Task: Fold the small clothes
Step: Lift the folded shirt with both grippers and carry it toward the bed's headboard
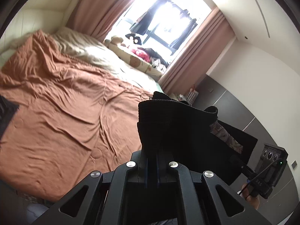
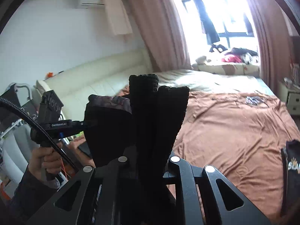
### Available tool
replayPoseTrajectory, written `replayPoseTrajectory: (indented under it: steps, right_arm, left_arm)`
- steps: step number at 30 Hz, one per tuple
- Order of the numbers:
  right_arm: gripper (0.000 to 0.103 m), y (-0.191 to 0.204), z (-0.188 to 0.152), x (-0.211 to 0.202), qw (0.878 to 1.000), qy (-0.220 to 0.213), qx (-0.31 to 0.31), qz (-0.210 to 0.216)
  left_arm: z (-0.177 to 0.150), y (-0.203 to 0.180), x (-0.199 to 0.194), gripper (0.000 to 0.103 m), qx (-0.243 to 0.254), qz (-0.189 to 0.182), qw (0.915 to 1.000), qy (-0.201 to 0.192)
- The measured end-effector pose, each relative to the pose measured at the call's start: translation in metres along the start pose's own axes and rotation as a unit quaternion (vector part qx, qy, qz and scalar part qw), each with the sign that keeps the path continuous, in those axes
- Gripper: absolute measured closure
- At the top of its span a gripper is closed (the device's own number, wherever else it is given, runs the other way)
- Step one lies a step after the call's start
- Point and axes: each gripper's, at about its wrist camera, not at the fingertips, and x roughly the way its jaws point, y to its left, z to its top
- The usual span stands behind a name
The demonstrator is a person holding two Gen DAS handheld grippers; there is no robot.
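Black garment (image 1: 180, 129): hanging in the air above the brown bedspread (image 1: 61, 112), blocking both views. Left gripper (image 1: 152, 166) and right gripper (image 2: 150, 161) are each pinching it, fingers closed on cloth. Second dark garment (image 2: 292, 166) is lying at the bed's edge, showing partial lettering "SLA".

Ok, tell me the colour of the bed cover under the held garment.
Rust brown bed cover, creased all over; the left wrist view shows it best.

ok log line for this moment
left gripper: shut on black knit garment | right gripper: shut on it | held above brown bedspread
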Motion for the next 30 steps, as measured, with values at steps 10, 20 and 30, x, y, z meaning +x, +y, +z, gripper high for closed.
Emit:
replayPoseTrajectory:
  steps: [10,20,30]
  right_arm:
    - [0.093,0.071,0.035,-0.014,0.997,-0.026,-0.057,0.036]
    - [0.093,0.091,0.039,0.062,0.994,-0.021,-0.067,0.086]
    - [0.093,0.139,0.043,0.16,0.985,0.004,-0.088,0.147]
  left_arm:
    - [0.06,0.012,-0.083,0.097,0.018,0.011,0.9973,-0.07]
    - [0.081,0.085,-0.138,0.097,0.01,0.066,0.9918,-0.109]
    - [0.089,0.188,-0.188,0.097,0.016,0.145,0.9799,-0.136]
